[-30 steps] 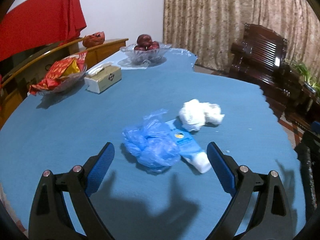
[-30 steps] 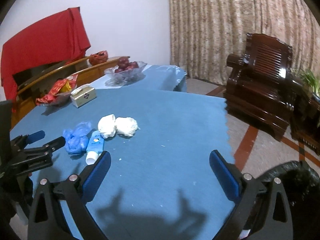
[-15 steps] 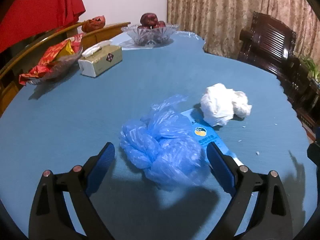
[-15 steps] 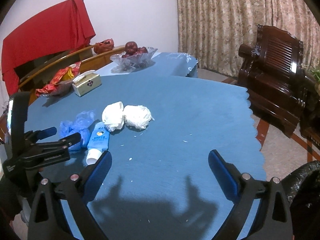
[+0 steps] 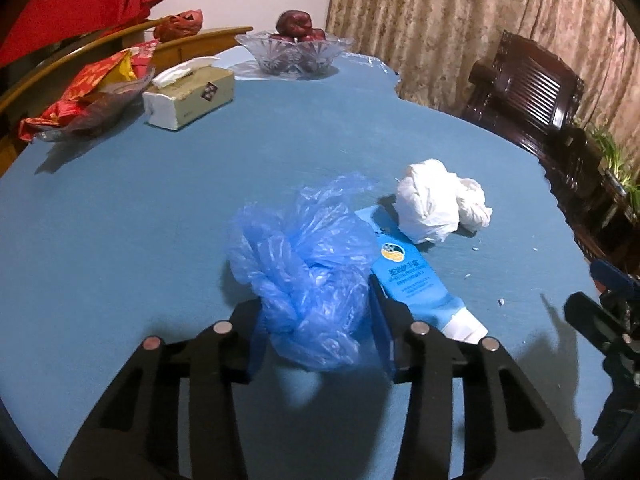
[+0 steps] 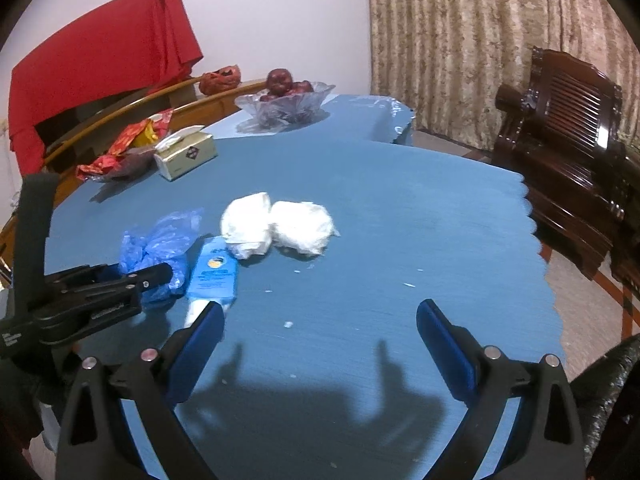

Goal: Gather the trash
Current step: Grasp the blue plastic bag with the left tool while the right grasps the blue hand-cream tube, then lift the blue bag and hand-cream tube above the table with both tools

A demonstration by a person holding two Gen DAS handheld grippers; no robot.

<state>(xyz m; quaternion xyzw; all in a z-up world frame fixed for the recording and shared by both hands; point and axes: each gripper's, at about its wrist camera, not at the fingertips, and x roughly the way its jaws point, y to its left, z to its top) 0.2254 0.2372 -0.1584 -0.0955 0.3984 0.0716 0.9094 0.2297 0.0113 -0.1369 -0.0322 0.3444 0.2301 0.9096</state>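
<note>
A: Item one, crumpled blue plastic bag [image 5: 308,264]. Where do we log it?

B: On the blue tablecloth [image 5: 160,208], near edge. Our left gripper [image 5: 316,328] has its jaws clenched on the bag's near end, the film bulging up between them.

A: Item two?

B: Light blue tube with a white cap [image 5: 416,280], lying flat, touching the bag's right side. Its far end runs under item three: two white crumpled tissue wads [image 5: 436,204], side by side and touching each other.

A: Loose bits?

B: Small white crumbs [image 6: 288,324] scattered on the cloth near the tube.

A: And our right gripper [image 6: 320,336]?

B: Jaws released, spread wide, nothing between them. It hangs over bare cloth, its left finger just beside the tube's cap.

A: Farther out?

B: Tissue box [image 5: 188,96], a dish of red and gold packets [image 5: 88,96] beside it, a glass bowl of dark red fruit [image 5: 294,50] at the far edge. Off the table: a dark wooden armchair [image 6: 568,128], patterned curtains [image 6: 460,40], a red cloth [image 6: 96,72].
</note>
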